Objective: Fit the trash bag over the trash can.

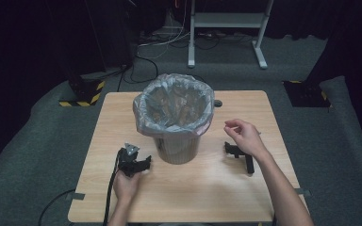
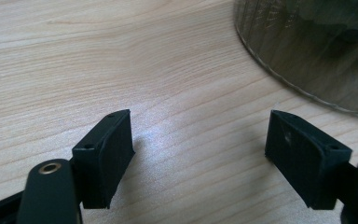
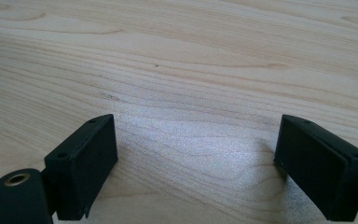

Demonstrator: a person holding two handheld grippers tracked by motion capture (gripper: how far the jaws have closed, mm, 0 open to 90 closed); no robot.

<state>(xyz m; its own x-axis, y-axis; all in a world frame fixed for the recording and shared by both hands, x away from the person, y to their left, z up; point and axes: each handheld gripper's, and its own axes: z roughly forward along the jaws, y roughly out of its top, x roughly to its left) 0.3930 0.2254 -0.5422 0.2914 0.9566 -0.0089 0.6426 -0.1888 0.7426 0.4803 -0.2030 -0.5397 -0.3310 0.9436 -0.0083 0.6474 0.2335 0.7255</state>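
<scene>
Near the table's [image 1: 184, 188] front edge, left gripper [image 1: 143, 164] held with jaws spread wide and empty, right gripper [image 1: 227, 146] likewise agape lying under the right hand [image 1: 243, 136], bag-lined bin [image 1: 173, 117] between them, slightly farther.

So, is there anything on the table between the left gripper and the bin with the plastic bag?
Nothing visible. The left gripper lies open on the table just left of the bin; the left gripper view shows bare wood up to the bin's wall.
</scene>
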